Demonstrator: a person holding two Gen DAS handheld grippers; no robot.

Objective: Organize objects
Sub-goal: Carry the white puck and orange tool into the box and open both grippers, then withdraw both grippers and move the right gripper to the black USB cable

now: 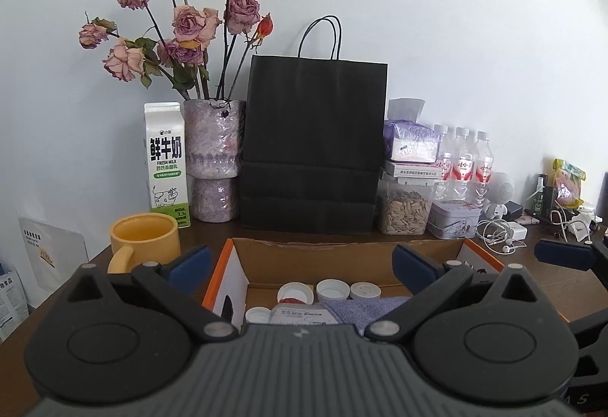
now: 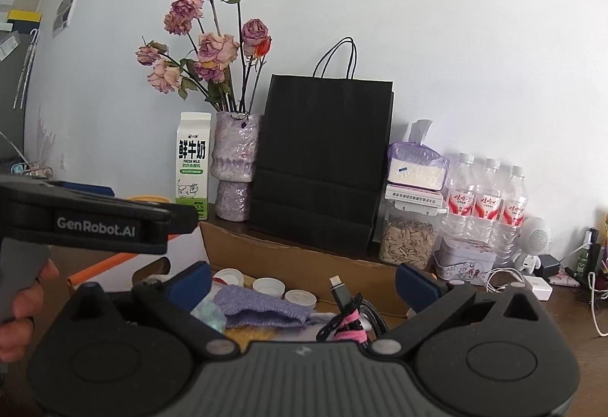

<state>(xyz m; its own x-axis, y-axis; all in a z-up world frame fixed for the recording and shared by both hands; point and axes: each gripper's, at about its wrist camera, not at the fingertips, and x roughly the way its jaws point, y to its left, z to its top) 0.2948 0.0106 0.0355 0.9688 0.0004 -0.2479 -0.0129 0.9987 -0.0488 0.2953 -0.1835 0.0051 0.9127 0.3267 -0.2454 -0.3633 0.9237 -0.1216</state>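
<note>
An open cardboard box (image 1: 304, 257) with orange edges sits on the brown table in front of both grippers. It holds several white caps (image 1: 332, 289), a purple knitted cloth (image 2: 258, 307), a small packet (image 1: 302, 316) and a braided cable (image 2: 347, 318) with a pink band. My left gripper (image 1: 302, 261) is open and empty above the box. My right gripper (image 2: 304, 276) is open and empty above the box's right part. The left gripper's body (image 2: 95, 223) shows at the left of the right wrist view.
A yellow mug (image 1: 146, 238) stands left of the box. Behind it stand a milk carton (image 1: 166, 162), a vase of dried roses (image 1: 214, 158), a black paper bag (image 1: 313, 147), a seed jar (image 1: 404, 208), a tin (image 1: 454, 219), water bottles (image 1: 461, 162) and chargers with cables (image 1: 501, 232).
</note>
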